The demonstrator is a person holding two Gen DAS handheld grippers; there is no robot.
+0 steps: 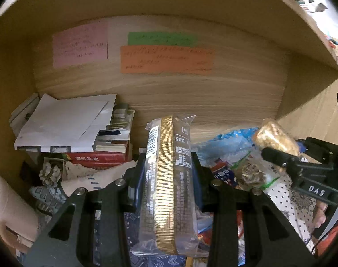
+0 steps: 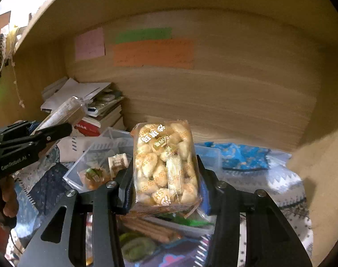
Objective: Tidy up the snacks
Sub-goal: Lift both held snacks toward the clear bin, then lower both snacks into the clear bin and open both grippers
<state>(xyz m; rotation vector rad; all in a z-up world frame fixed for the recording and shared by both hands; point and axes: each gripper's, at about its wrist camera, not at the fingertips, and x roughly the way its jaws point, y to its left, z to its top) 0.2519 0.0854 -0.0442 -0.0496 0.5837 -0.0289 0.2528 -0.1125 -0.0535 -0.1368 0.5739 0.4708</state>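
Note:
My left gripper (image 1: 169,162) is shut on a long clear pack of golden-brown biscuits (image 1: 166,178), held upright between its pads above the cluttered desk. My right gripper (image 2: 164,169) is shut on a clear pack of pale round puffed snacks (image 2: 164,162) with an orange-printed wrapper. The right gripper (image 1: 280,155) with its snack pack (image 1: 275,138) also shows at the right edge of the left wrist view. At the left of the right wrist view, the left gripper (image 2: 55,131) sticks in with the end of the biscuit pack (image 2: 68,109).
A clear plastic box (image 2: 97,155) with small wrapped snacks sits below left of the right gripper. Stacked books and papers (image 1: 68,129) fill the back left corner. Coloured notes (image 1: 166,60) hang on the wooden back wall. Blue snack bags (image 2: 242,155) and more packets (image 1: 253,171) lie on a patterned cloth (image 2: 289,178).

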